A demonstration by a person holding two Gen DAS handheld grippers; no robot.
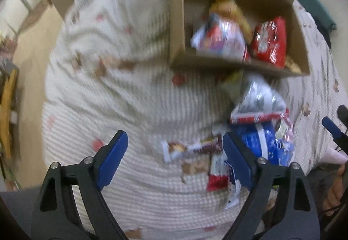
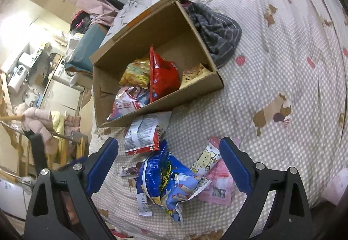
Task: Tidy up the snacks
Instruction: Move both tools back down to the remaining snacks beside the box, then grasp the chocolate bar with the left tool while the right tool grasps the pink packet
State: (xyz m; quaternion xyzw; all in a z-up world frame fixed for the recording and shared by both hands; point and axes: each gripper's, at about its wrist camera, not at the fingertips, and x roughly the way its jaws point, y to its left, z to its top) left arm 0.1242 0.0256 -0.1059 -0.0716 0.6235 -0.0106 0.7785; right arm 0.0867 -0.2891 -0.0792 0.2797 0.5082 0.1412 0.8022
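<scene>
Snacks are lying loose on a patterned bedspread (image 2: 271,78), nearest the two grippers. The right gripper (image 2: 169,163) is hanging over them with its blue pads spread wide and nothing between them; beneath it a blue crinkled bag (image 2: 171,183) is lying on top of the pile, touching a pink packet (image 2: 217,185) and a pale wrapper with a cartoon bear (image 2: 206,159) on its right. A slim brown bar (image 2: 129,170) is sitting just left of the blue bag. The left gripper (image 1: 175,157) is also gaping open and holding nothing, hovering above that same bar (image 1: 187,149), though its view is blurred. Slightly farther, a silver-white packet with a red edge (image 2: 144,135) is lying face down, touching the near wall of a cardboard box (image 2: 191,87). Inside the box, a red bag (image 2: 163,76) is standing upright between a yellow bag (image 2: 136,73) and a tan packet (image 2: 194,73), with a white-and-pink bag (image 2: 128,103) in the near corner. Beyond the box, a grey striped cloth (image 2: 217,28) is bunching against its far side.
</scene>
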